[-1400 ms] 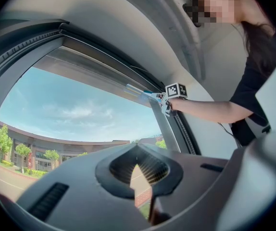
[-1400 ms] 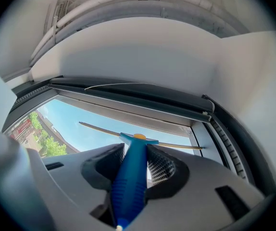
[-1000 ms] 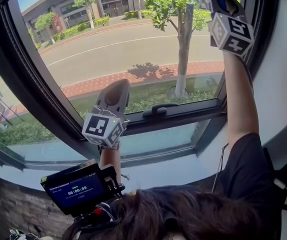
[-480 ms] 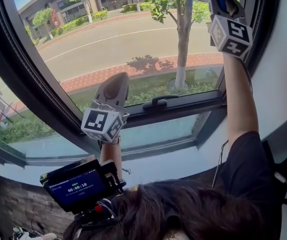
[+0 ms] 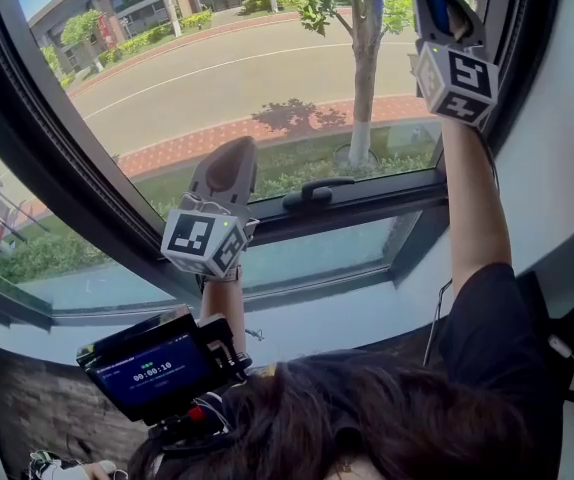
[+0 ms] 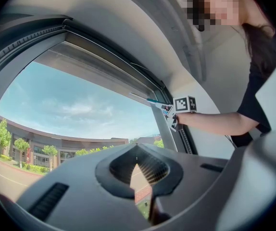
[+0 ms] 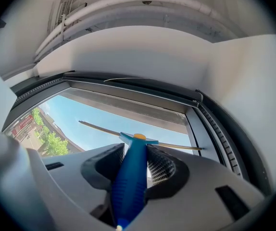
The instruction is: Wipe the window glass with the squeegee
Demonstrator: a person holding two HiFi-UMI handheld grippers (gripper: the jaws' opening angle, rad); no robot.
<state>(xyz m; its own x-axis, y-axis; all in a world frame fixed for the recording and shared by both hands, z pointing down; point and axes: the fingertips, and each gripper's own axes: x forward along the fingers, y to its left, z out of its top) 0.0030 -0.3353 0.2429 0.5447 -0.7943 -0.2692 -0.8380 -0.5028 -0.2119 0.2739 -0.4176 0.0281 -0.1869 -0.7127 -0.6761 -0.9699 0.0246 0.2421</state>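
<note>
Head view: the right tool (image 5: 439, 13) is high at the window glass (image 5: 217, 78), the left tool (image 5: 225, 173) lower. Left gripper view: smooth grey jaws closed, empty. Right gripper view: jaws clamp the squeegee (image 7: 130, 177) by its ribbed blue handle, its thin blade across the upper glass.

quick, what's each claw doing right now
Left claw: closed, empty.
Right claw: closed on the squeegee handle.

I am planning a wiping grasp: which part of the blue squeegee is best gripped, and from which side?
Grip the squeegee by its blue handle, coming from its free end, as the right gripper does. The handle is long and narrow, fitting lengthwise between the fingers; the thin crosswise blade is free for the glass.
</note>
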